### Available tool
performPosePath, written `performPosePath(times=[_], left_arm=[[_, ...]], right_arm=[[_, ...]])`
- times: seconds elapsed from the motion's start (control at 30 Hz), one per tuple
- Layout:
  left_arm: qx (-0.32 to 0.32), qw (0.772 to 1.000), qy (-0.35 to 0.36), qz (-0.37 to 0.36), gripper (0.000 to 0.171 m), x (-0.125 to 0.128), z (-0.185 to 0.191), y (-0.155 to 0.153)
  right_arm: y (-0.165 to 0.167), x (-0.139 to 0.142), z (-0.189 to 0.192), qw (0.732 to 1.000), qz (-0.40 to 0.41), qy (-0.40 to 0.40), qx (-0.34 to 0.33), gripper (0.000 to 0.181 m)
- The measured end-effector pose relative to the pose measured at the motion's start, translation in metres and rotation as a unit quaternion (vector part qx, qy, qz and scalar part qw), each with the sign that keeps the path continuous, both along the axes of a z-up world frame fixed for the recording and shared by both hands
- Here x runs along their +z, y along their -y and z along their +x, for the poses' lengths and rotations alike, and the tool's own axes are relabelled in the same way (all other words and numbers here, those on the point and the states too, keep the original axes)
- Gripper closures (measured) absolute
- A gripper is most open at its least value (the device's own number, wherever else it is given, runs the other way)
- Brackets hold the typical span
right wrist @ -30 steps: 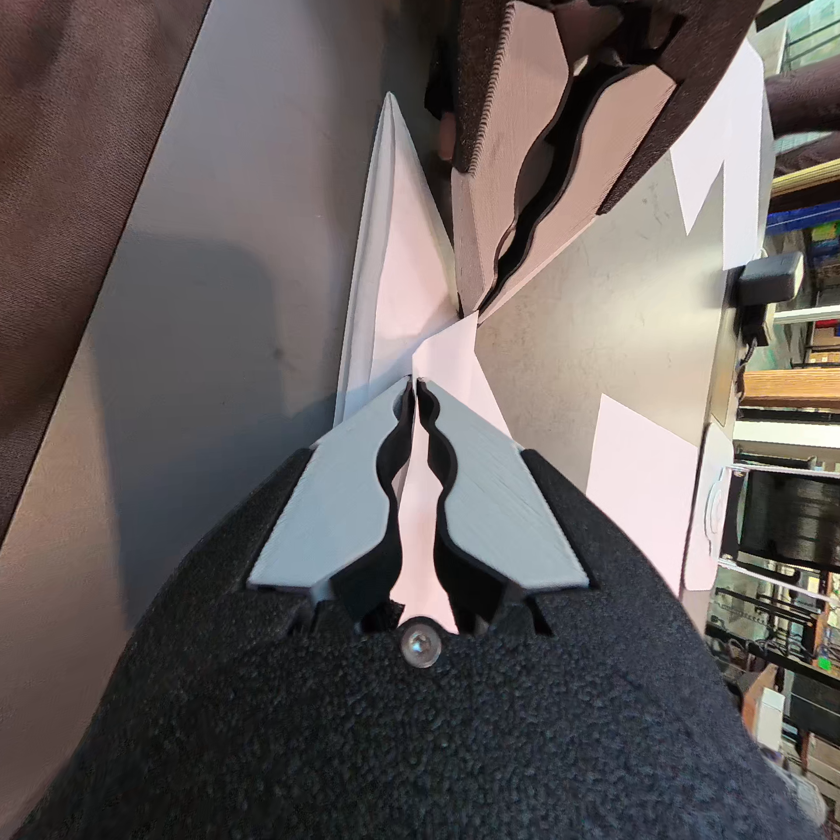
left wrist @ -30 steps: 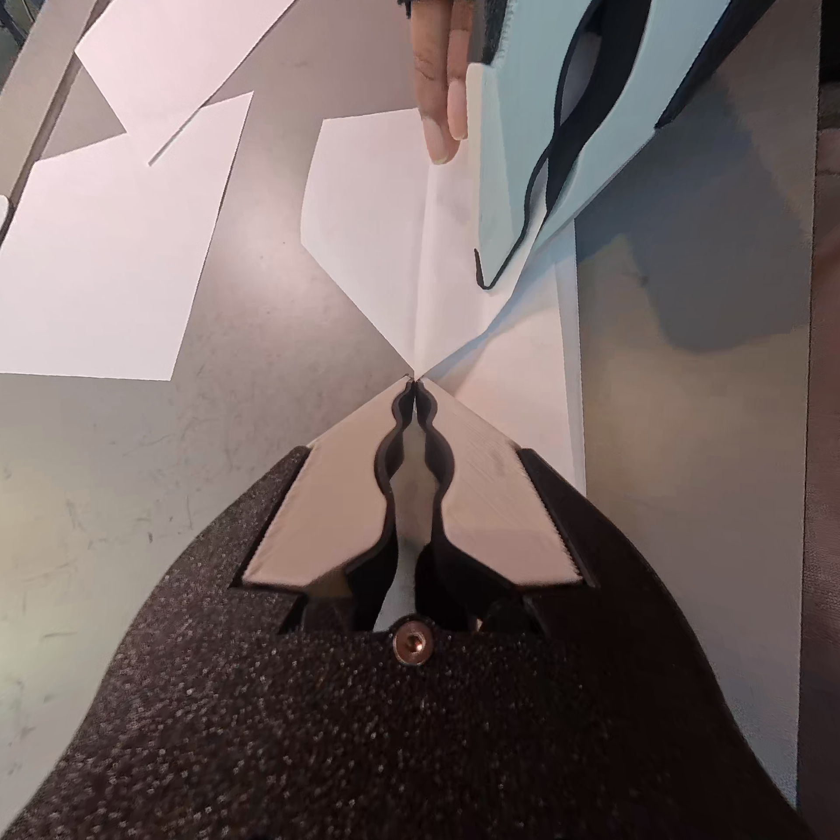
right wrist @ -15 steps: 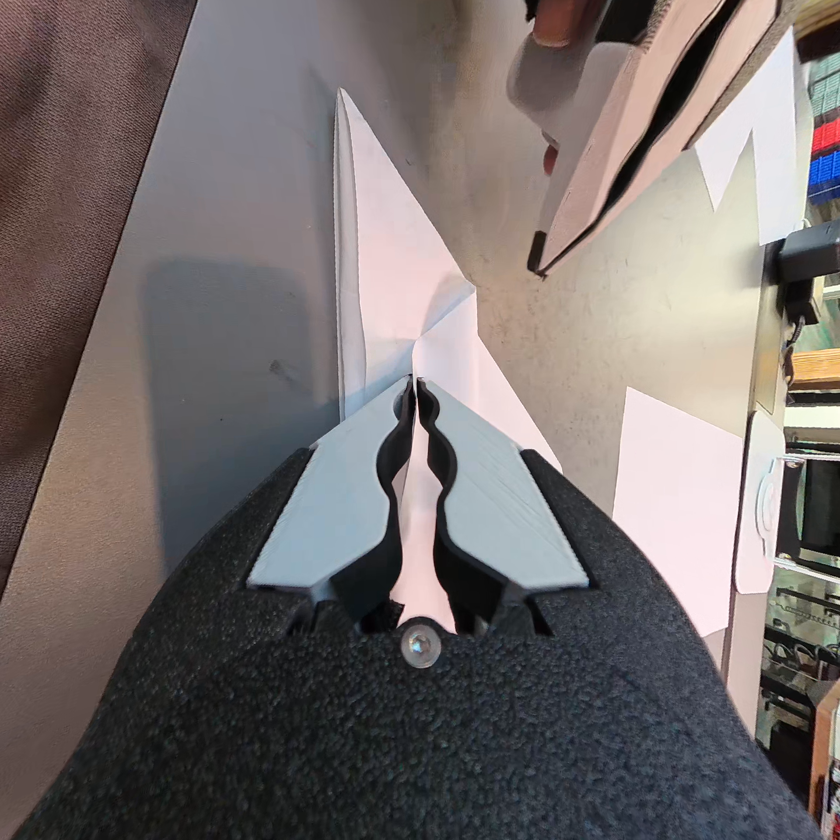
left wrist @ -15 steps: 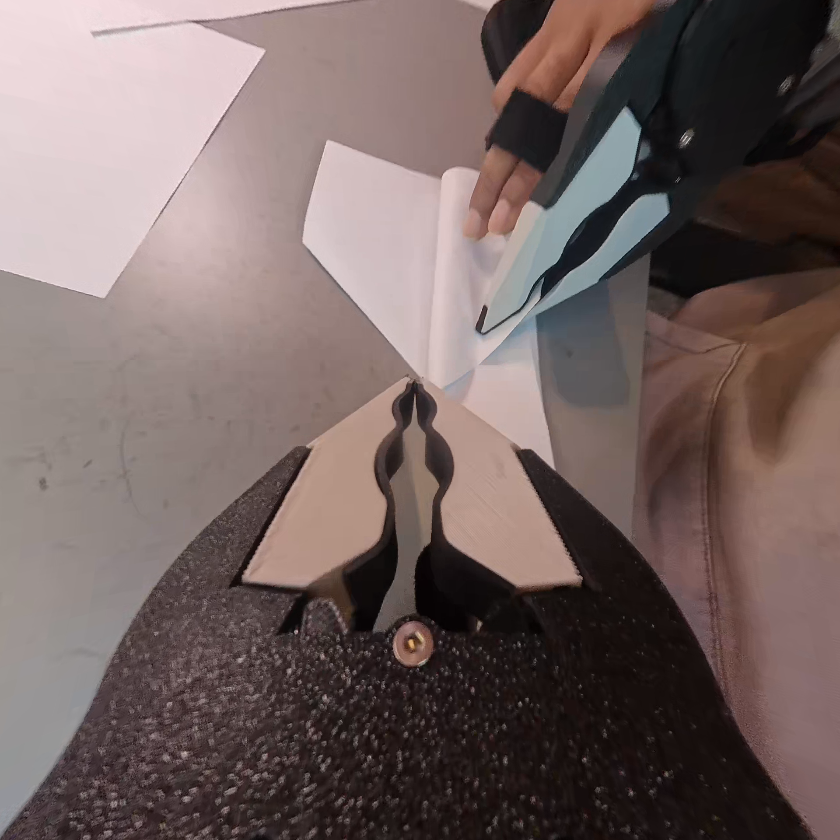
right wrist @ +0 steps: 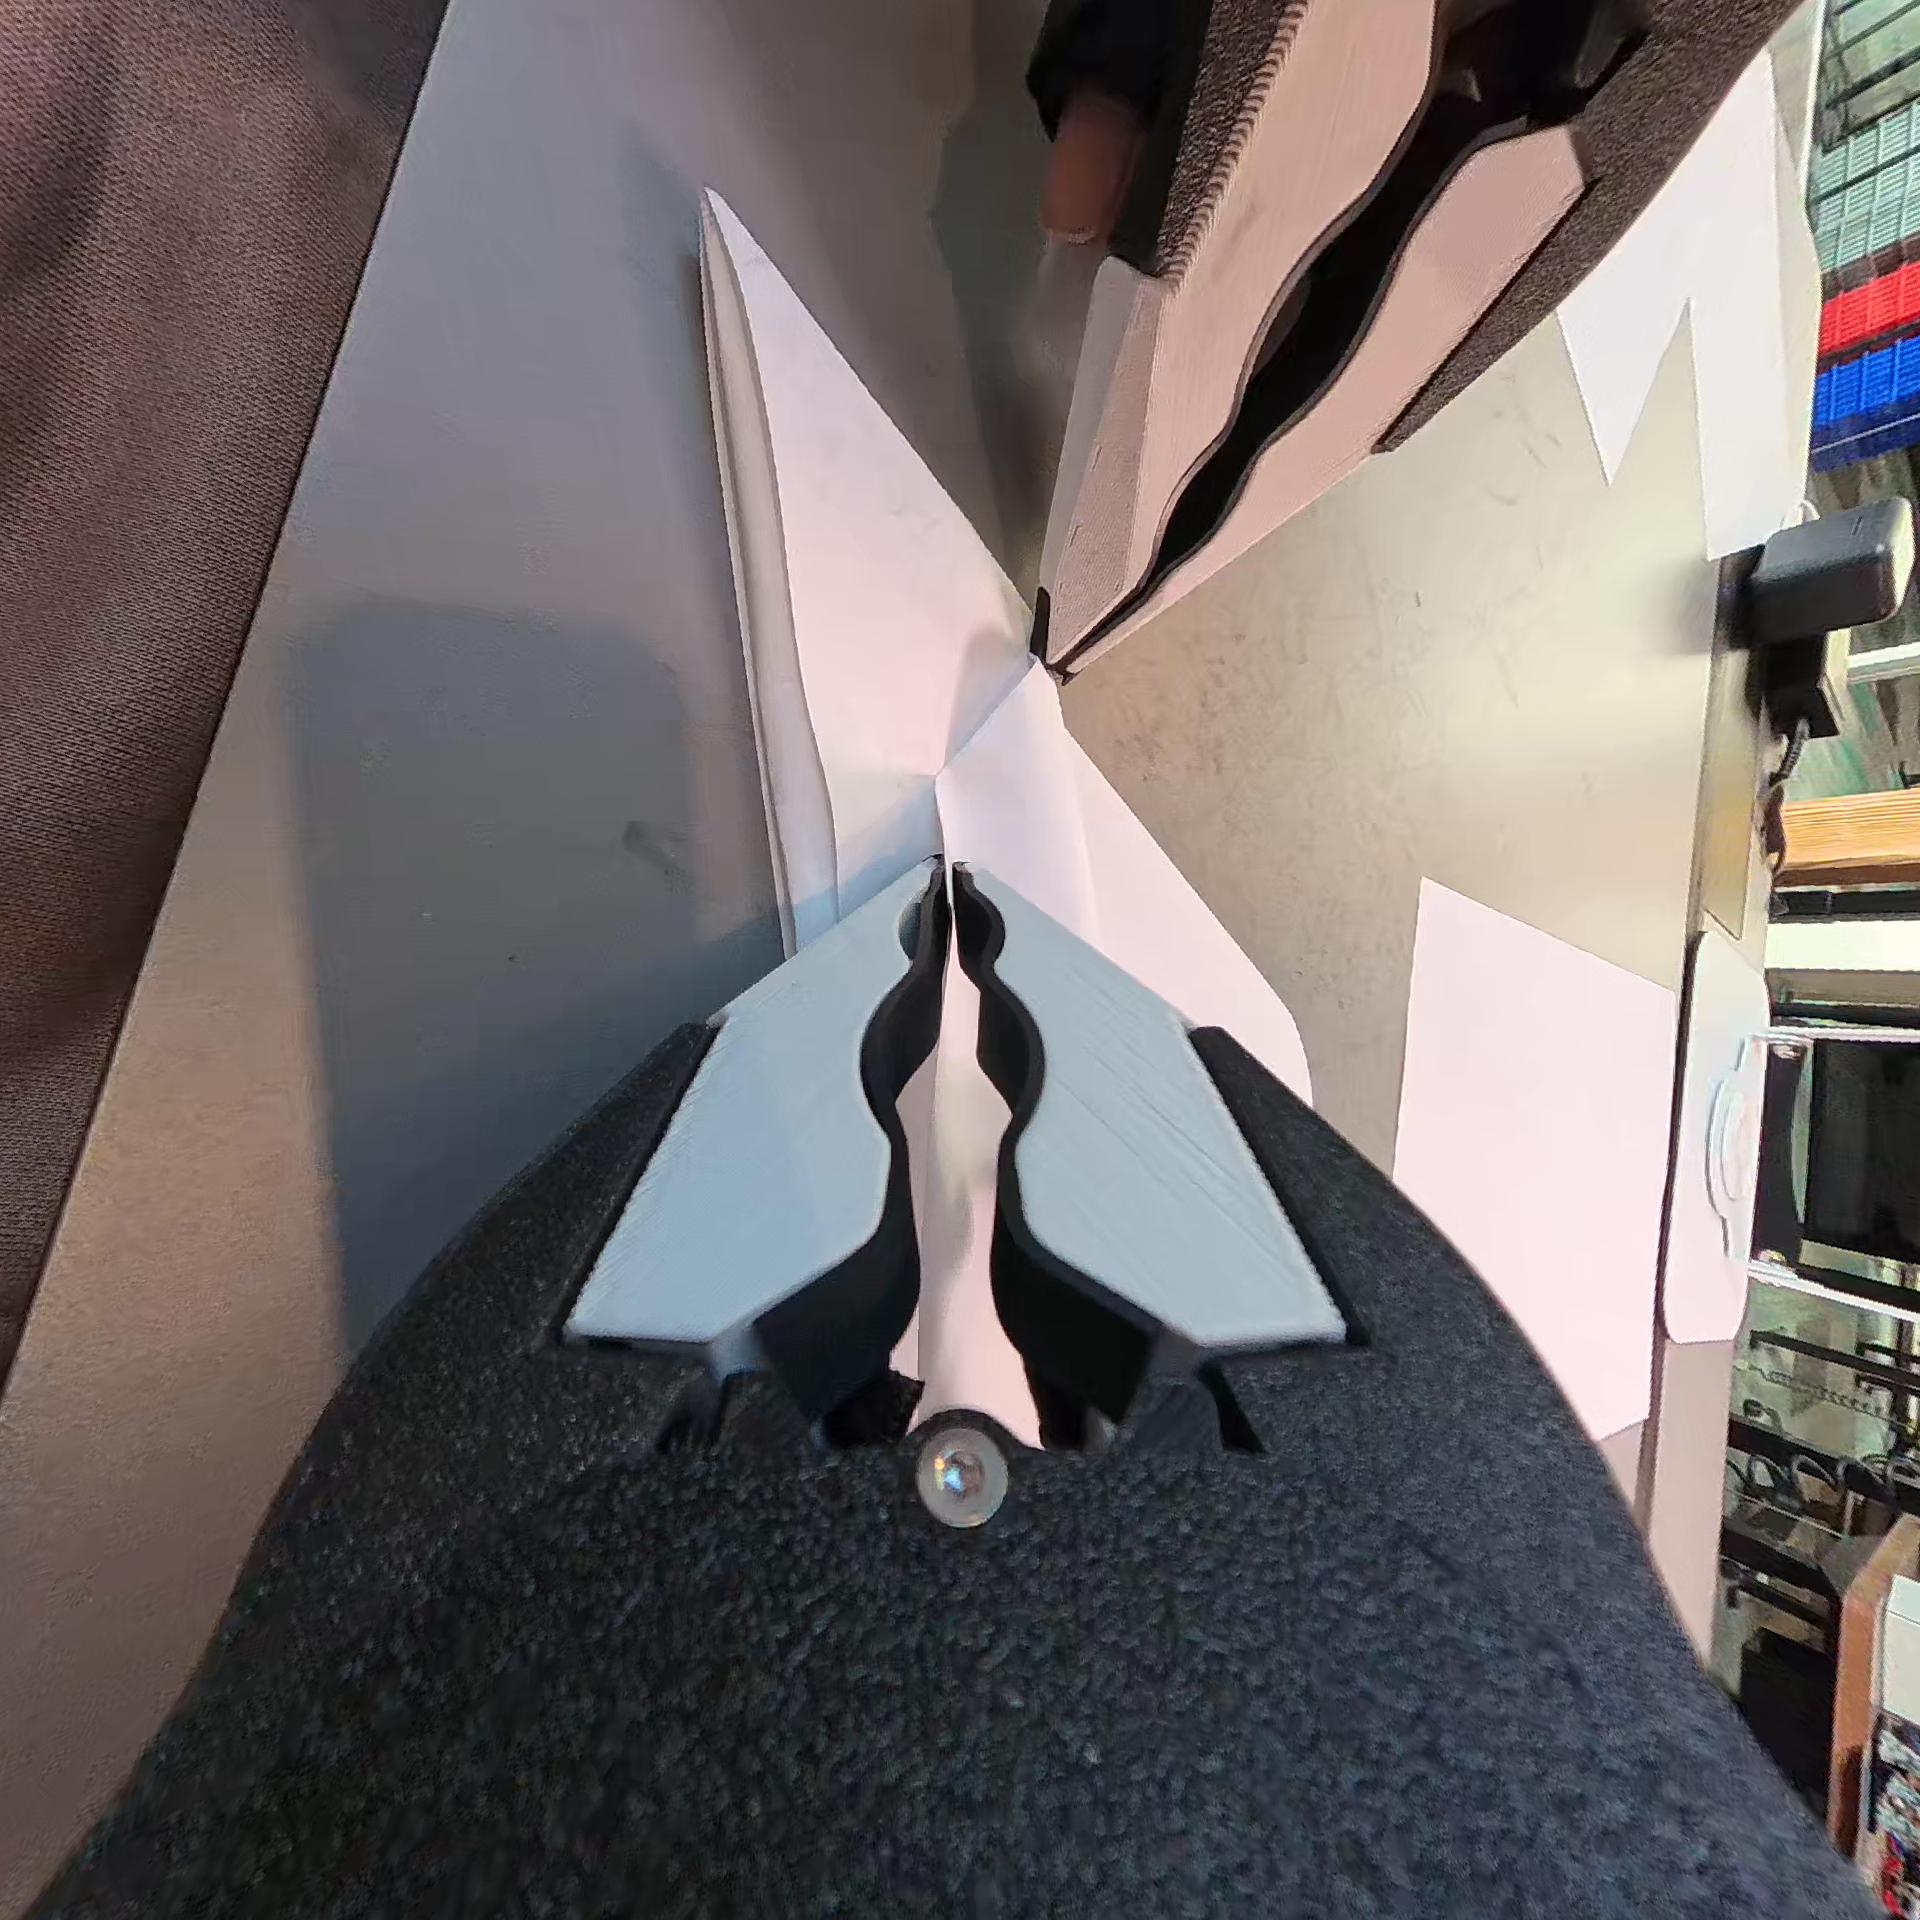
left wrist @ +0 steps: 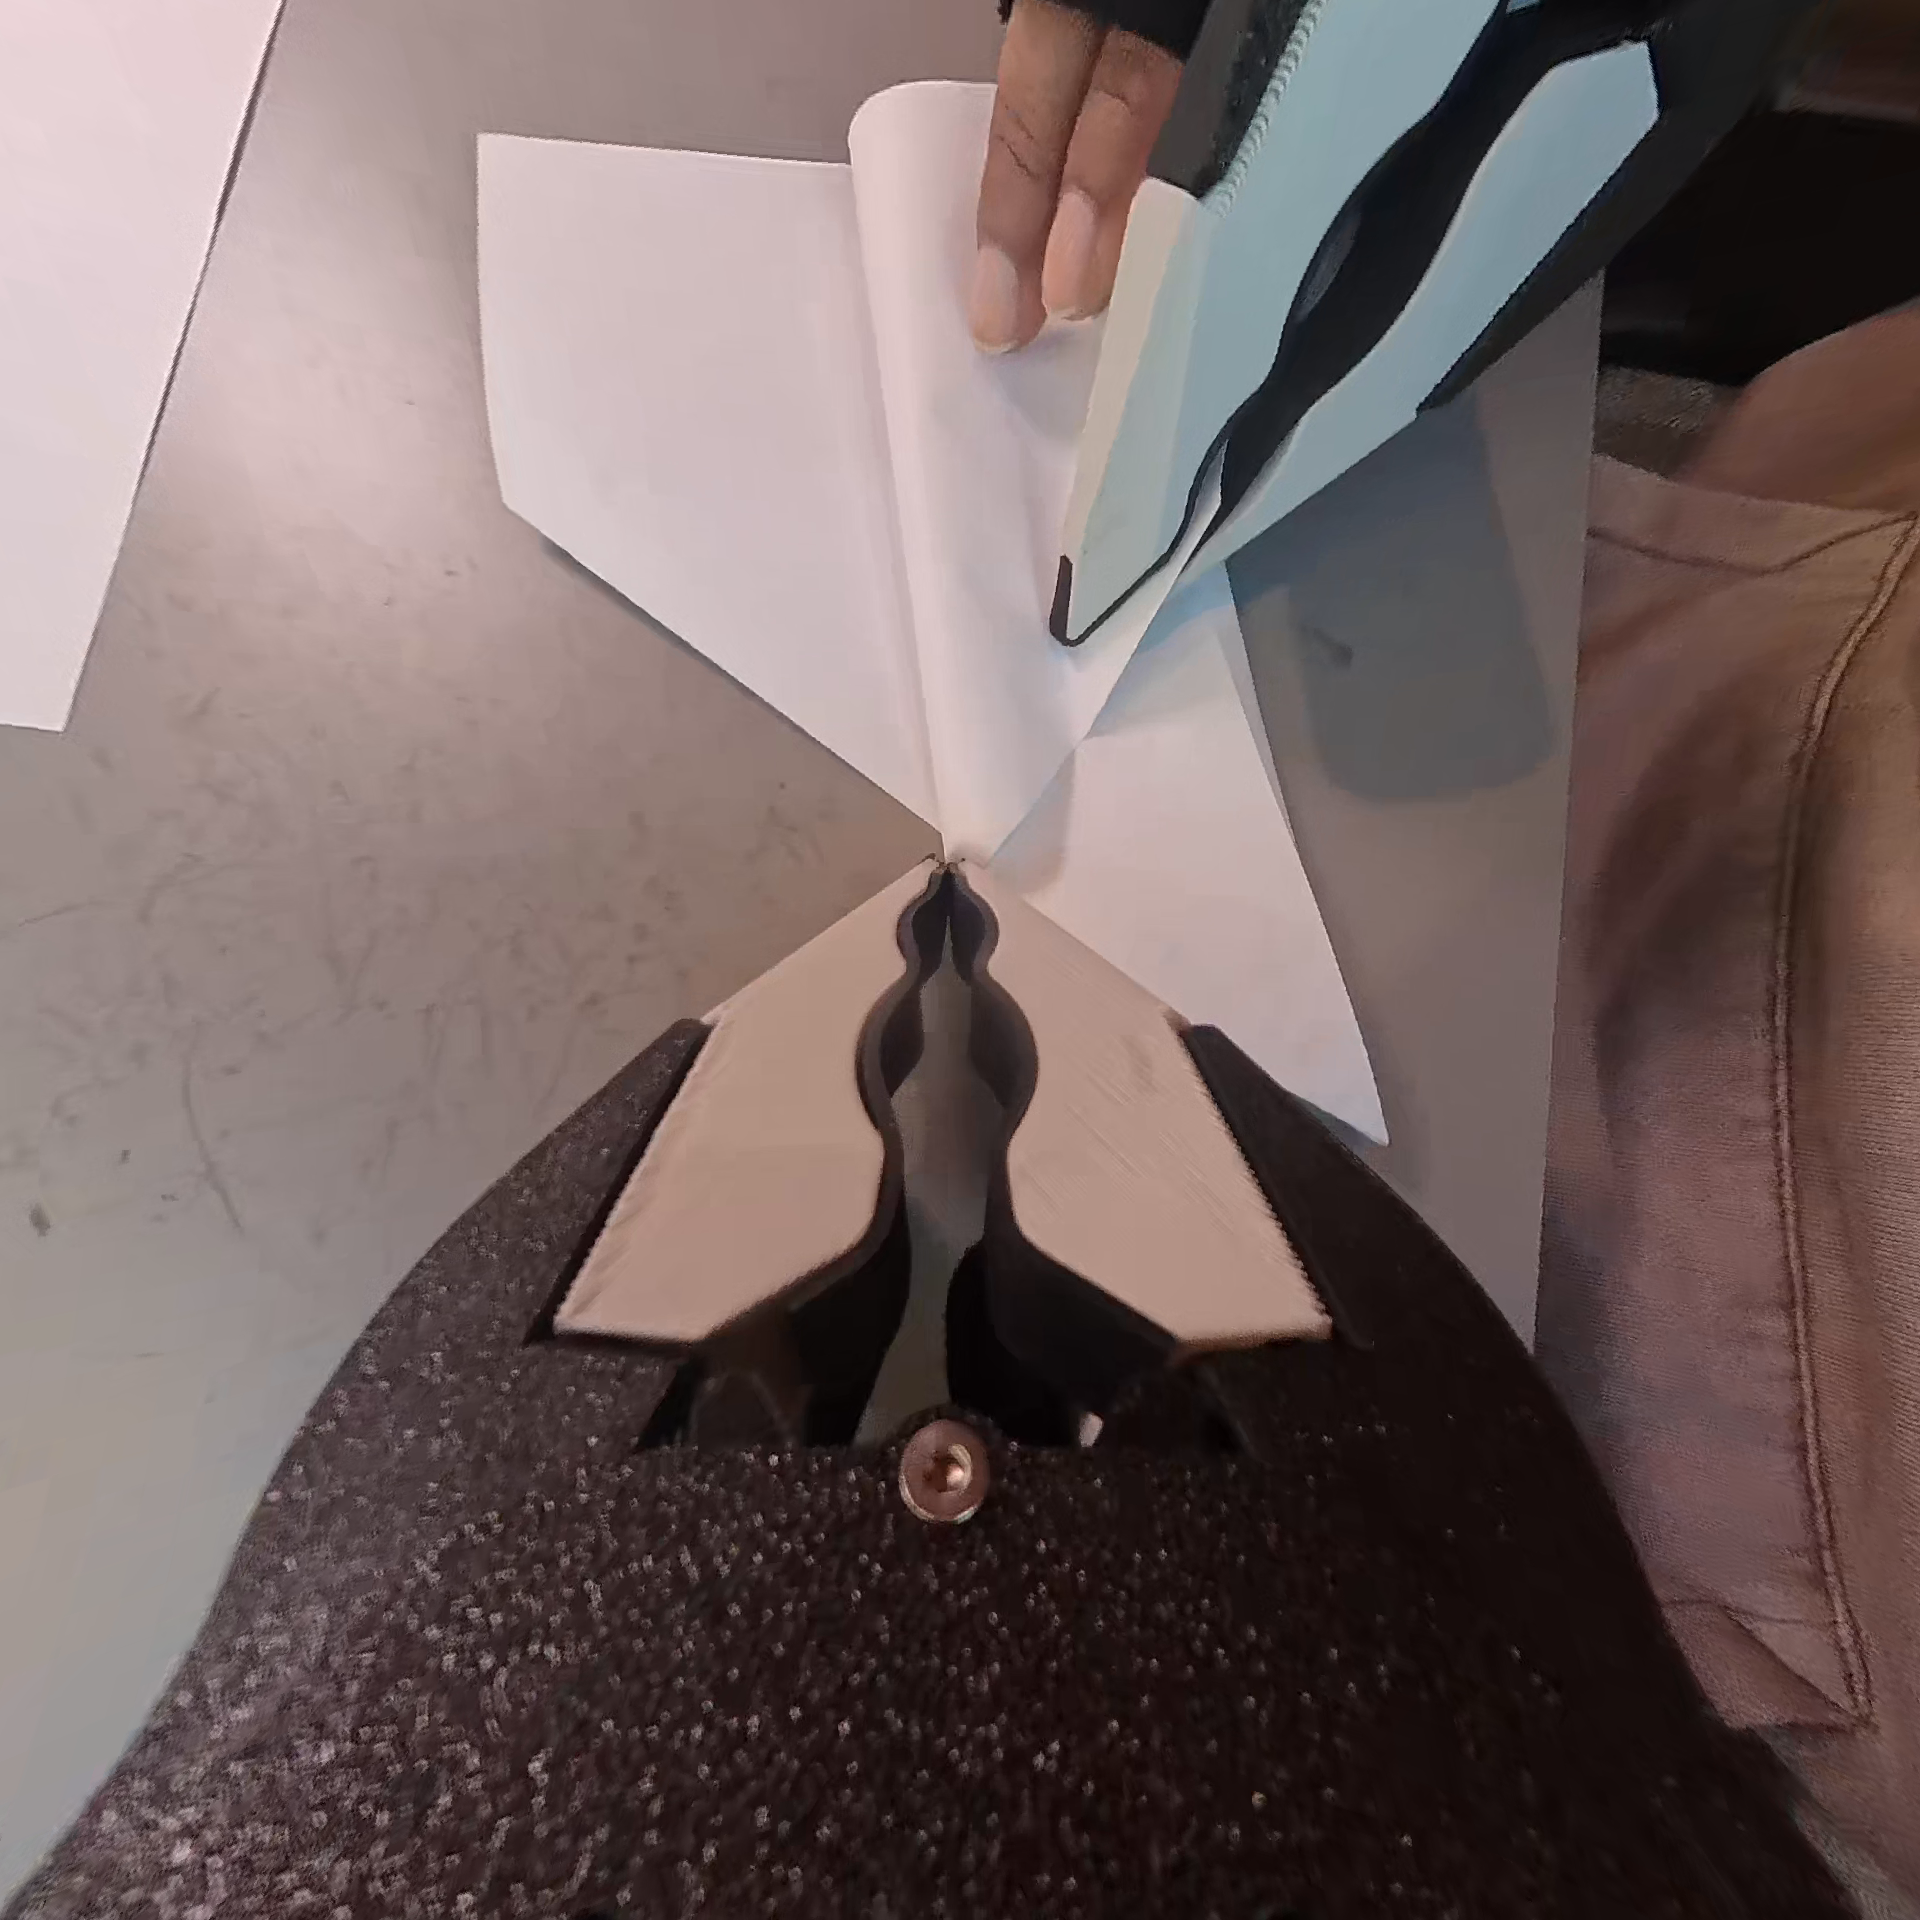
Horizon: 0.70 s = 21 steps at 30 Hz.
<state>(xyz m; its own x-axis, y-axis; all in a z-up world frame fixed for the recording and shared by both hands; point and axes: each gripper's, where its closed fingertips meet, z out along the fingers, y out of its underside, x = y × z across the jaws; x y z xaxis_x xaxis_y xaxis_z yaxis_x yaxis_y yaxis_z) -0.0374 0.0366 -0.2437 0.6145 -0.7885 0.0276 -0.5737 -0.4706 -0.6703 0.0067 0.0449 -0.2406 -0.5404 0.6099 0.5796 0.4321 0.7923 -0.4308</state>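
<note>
Your folded paper (left wrist: 727, 436) vanishes under the left gripper (left wrist: 948, 871), so you can't tell whether its tips pinch it. Left of that paper, a loose sheet (left wrist: 94, 312) runs off frame.

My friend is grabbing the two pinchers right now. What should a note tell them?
The left gripper is shut, with its tips against the folded paper where the creases meet.
The right gripper is shut on a raised flap of that paper. The hand has its fingers resting on the flap's curl.
The paper lies on the grey table, with plain sheets off to one side.
Slanted creases are in; the lifted flap is not pressed flat.
</note>
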Motion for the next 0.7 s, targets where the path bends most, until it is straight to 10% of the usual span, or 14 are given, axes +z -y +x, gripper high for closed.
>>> performPosePath(times=[0.27,0.57,0.7], left_arm=[[-0.002,0.997,-0.06,0.04,0.171,-0.001,0.001,0.0],[-0.013,0.996,-0.077,0.051,0.171,-0.001,0.001,0.0],[-0.012,0.996,-0.068,0.053,0.171,-0.001,0.001,0.0]], right_arm=[[0.003,0.006,0.003,0.999,-0.033,0.007,-0.003,0.175],[0.018,0.101,-0.005,0.922,-0.379,0.069,-0.033,0.167],[-0.007,0.076,-0.03,0.922,-0.349,0.147,-0.079,0.181]])
